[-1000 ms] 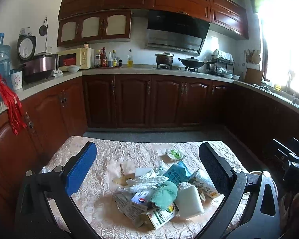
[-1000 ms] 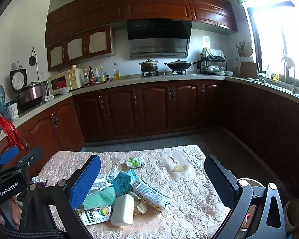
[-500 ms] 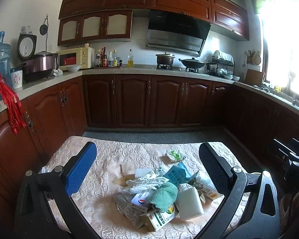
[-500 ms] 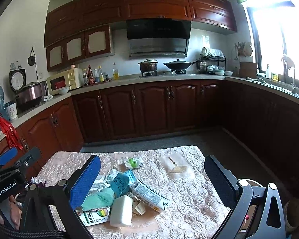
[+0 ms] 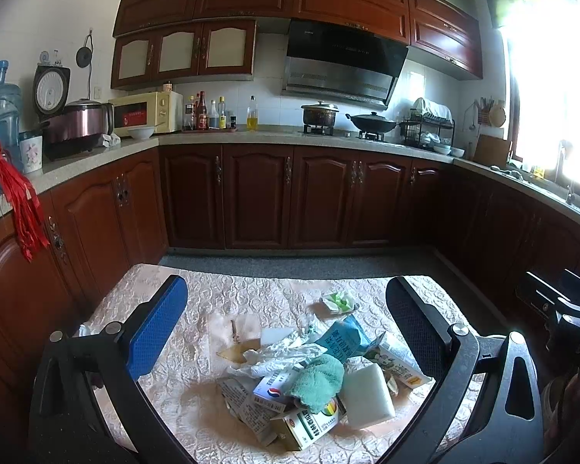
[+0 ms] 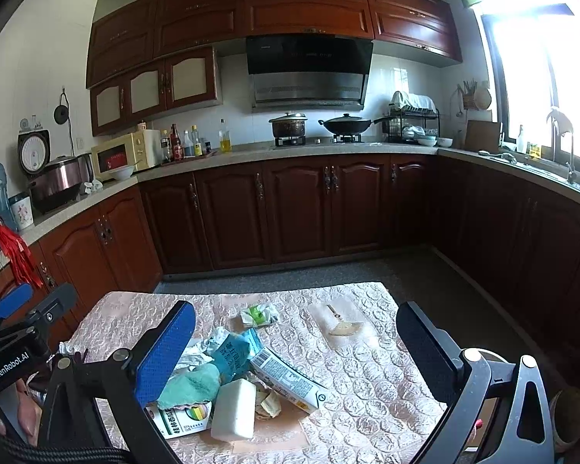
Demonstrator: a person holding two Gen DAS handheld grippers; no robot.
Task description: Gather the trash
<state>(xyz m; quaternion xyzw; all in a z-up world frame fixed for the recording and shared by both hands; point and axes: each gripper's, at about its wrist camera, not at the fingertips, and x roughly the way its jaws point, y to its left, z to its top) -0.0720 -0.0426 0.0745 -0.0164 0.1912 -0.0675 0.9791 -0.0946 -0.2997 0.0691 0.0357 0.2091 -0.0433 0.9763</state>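
Observation:
A heap of trash lies on the table with the patterned cloth (image 5: 212,297): a white foam block (image 5: 367,394) (image 6: 234,410), a green cloth (image 5: 317,382) (image 6: 191,386), flattened cartons (image 5: 309,425) (image 6: 286,379), a blue packet (image 5: 342,338) (image 6: 232,352) and crumpled white paper (image 5: 278,355). A small green-and-white wrapper (image 5: 338,301) (image 6: 259,315) lies apart, farther back. My left gripper (image 5: 286,321) hovers open over the heap. My right gripper (image 6: 295,344) is open too, above the heap's right side, nothing held.
A fan-shaped scrap (image 6: 344,328) lies on the cloth's right part. Dark wooden cabinets (image 5: 290,197) and a countertop ring the room. A round bin rim (image 6: 487,355) shows low right behind the right gripper. The other gripper (image 6: 23,336) appears at left.
Both views have shifted only slightly; the heap sits a touch further left in the right wrist view. Nothing was grasped or moved.

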